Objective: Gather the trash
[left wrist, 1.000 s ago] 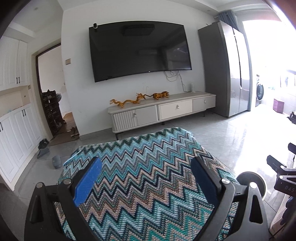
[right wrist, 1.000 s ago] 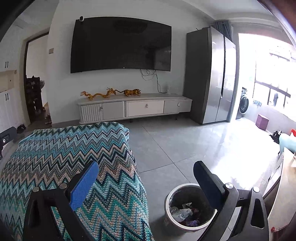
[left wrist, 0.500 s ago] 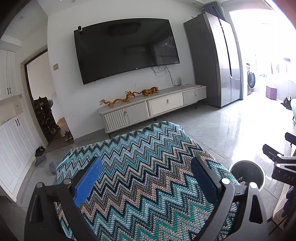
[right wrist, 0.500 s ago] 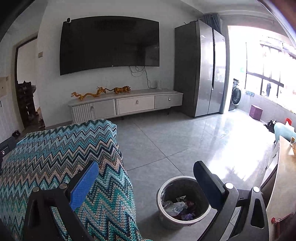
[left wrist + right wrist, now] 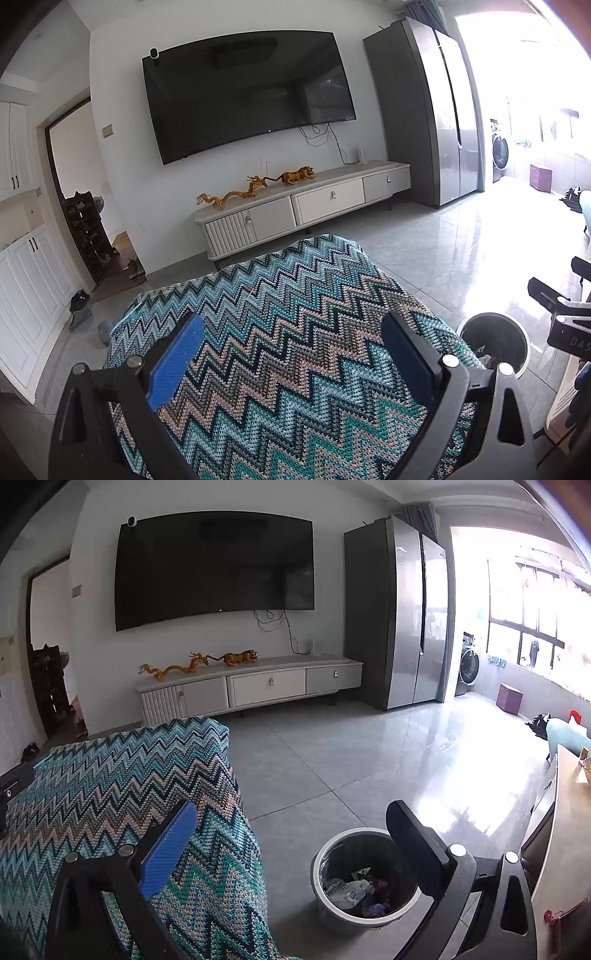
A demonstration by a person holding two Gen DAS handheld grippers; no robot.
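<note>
A round bin [image 5: 364, 877] with a dark liner stands on the floor right of the table; crumpled wrappers and paper [image 5: 356, 890] lie in it. It also shows in the left wrist view [image 5: 493, 341]. My right gripper [image 5: 291, 830] is open and empty, above the gap between table edge and bin. My left gripper [image 5: 291, 343] is open and empty, above the zigzag-patterned table cover [image 5: 280, 332]. No loose trash shows on the cover.
A TV cabinet [image 5: 251, 686] with gold figurines stands against the far wall under a large TV [image 5: 214, 565]. A grey fridge [image 5: 402, 613] stands to the right. A wooden counter [image 5: 565, 830] runs along the right edge. Grey tiled floor [image 5: 369, 753] lies between.
Both grippers have drifted slightly; more of the bin and room has come into view. Both stay open and empty.
</note>
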